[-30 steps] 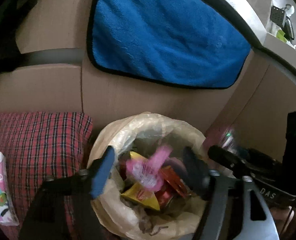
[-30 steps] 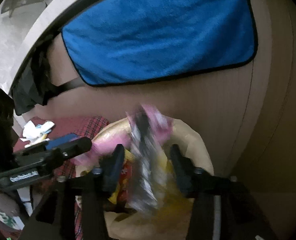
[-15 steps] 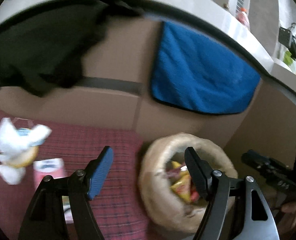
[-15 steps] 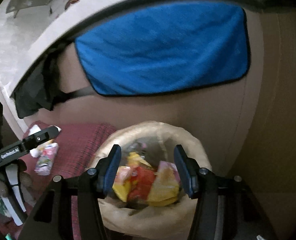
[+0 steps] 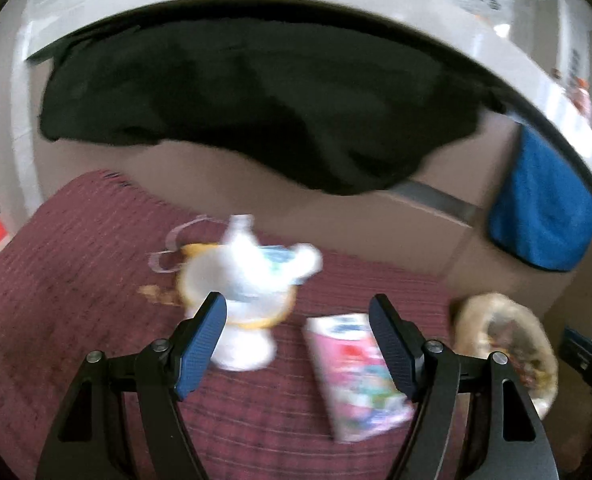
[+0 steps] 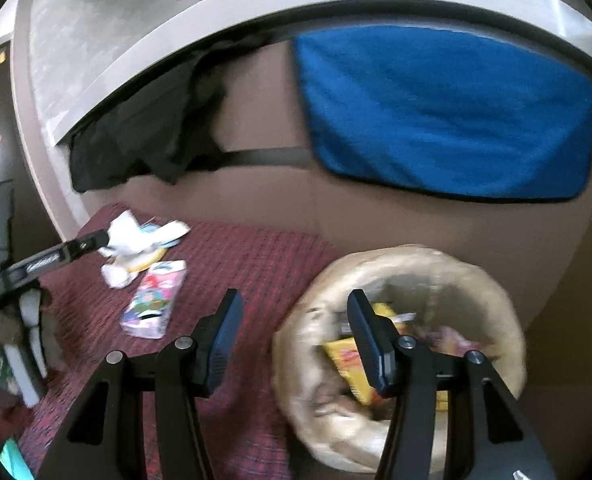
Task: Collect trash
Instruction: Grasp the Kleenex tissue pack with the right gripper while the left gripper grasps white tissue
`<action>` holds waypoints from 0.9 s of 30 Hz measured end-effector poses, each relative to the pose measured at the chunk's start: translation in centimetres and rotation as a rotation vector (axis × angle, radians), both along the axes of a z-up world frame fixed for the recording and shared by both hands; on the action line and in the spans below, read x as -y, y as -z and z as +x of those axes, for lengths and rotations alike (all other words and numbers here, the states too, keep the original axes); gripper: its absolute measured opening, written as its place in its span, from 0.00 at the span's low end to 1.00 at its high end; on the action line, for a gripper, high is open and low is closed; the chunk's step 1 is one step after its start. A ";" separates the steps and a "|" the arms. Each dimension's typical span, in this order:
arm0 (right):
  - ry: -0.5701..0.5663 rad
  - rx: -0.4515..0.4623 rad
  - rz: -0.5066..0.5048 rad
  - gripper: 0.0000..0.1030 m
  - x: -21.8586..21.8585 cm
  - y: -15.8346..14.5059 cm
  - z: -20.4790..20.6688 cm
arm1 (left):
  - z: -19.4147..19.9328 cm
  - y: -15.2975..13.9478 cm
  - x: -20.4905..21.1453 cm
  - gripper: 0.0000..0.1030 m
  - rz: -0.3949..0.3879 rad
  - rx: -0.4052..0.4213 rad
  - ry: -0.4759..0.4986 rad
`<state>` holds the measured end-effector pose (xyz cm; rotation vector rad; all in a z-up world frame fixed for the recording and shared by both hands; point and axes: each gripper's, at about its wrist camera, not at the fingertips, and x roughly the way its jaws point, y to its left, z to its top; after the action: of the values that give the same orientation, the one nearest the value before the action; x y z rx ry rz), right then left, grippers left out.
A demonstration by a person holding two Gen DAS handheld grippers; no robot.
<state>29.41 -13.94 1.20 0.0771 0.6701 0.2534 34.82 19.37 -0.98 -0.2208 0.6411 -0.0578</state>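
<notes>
A crumpled white, blue and yellow wrapper pile (image 5: 247, 276) lies on the dark red checked cloth (image 5: 75, 280), with a pink printed packet (image 5: 360, 376) just right of it. My left gripper (image 5: 298, 344) hovers open above them, nothing between its fingers. The bin (image 5: 508, 352) lined with a pale bag sits at the cloth's right end. In the right wrist view the bin (image 6: 408, 276) holds yellow and red wrappers (image 6: 348, 364). My right gripper (image 6: 293, 340) is open and empty over the bin's left rim. The wrapper pile (image 6: 135, 240), the pink packet (image 6: 155, 296) and the left gripper's fingers (image 6: 87, 242) appear at left.
A black garment (image 5: 255, 108) and a blue towel (image 6: 444, 116) hang over the brown board behind the cloth. A white ledge (image 6: 175, 28) runs along the top. Small crumbs (image 5: 155, 294) lie on the cloth left of the wrapper pile.
Both grippers dropped pink wrappers into the bin and pulled back. The left swung far left over the cloth toward the wrapper pile; the right backed away up and left of the bin.
</notes>
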 end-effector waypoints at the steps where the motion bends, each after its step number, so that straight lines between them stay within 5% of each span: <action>1: -0.018 -0.005 -0.004 0.50 -0.9 0.1 0.2 | 0.2 0.4 -0.7 0.72 0.003 -0.013 -0.015; 13: -0.139 -0.038 -0.057 0.50 -7.5 0.7 0.6 | 4.5 6.8 -2.9 0.70 0.028 -0.221 -0.011; 21: -0.156 -0.077 -0.046 0.50 -8.6 1.6 1.0 | 1.7 4.6 -3.7 0.16 0.055 -0.162 0.027; 27: -0.202 -0.104 0.012 0.50 -11.2 2.1 2.1 | -3.1 2.3 -6.7 0.15 -0.011 -0.093 0.003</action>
<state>31.51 -2.70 -0.90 0.0336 0.7812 0.4500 31.72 26.10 -3.28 -0.2339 0.7336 -0.0541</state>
